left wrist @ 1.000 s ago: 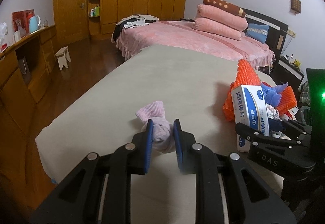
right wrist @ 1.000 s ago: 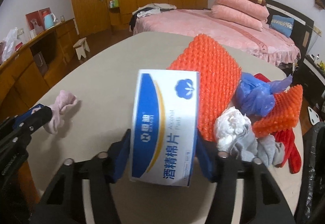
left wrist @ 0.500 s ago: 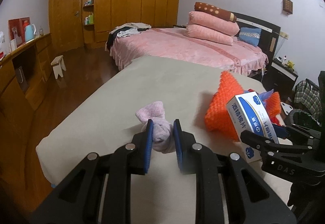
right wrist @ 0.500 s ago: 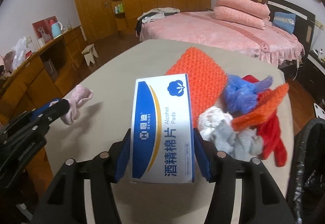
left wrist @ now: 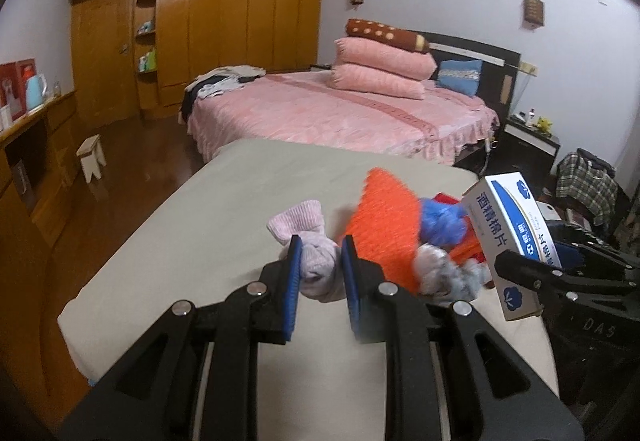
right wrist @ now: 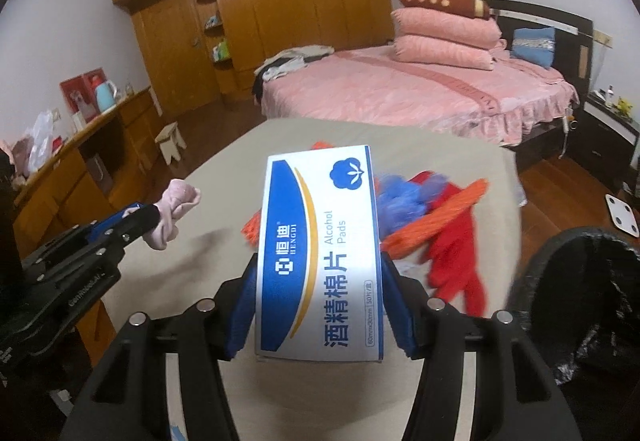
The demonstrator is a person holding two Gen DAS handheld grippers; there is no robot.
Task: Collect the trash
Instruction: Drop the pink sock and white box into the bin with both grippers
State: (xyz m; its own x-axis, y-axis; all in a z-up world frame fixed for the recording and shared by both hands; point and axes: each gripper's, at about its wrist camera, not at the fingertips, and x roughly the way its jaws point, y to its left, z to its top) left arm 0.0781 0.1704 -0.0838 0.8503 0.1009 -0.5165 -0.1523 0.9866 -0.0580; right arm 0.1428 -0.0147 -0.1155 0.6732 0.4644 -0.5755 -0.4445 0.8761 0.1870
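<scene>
Left gripper pinches a pink sock; right gripper clamps a box. Both items are held above the table. Remaining: orange mesh, blue bag, red cloth. Bin stands at right; judged early stage.

Your left gripper is holding the sock left of the box; the trash pile is lying on the table behind both.

Dim indoor light; edges warped (perhaps motion-blurred).
</scene>
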